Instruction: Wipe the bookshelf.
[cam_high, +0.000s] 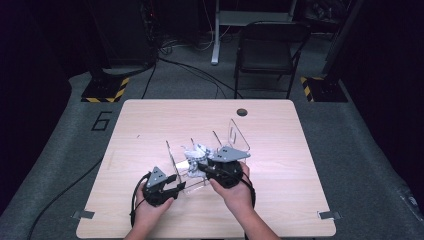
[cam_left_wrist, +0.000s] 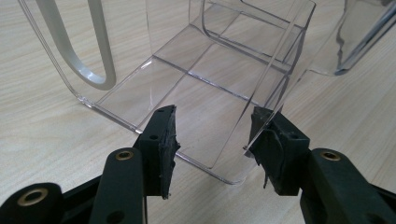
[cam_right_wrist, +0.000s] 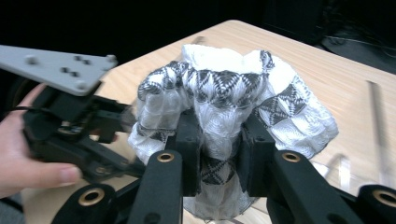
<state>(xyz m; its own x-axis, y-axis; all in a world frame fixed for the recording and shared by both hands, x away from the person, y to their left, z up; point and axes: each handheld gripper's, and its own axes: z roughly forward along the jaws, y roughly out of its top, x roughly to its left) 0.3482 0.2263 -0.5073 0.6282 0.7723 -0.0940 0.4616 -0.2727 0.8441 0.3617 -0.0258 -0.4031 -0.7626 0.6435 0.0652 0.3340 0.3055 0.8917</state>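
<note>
Slippage looks the main risk: right gripper (cam_right_wrist: 219, 158) pinches the patterned cloth (cam_right_wrist: 233, 107) above the clear acrylic organizer (cam_left_wrist: 205, 88), which could skid because the open left gripper (cam_left_wrist: 212, 140) only straddles its wall.

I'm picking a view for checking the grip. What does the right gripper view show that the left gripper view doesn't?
Right gripper view: a black-and-white patterned cloth pinched by the right hand-held gripper, with the left hand-held gripper off to the side. Left gripper view: that left hand-held gripper open at the near end of a clear plastic rack, its right jaw against a clear divider. Shared: the wooden table.
</note>
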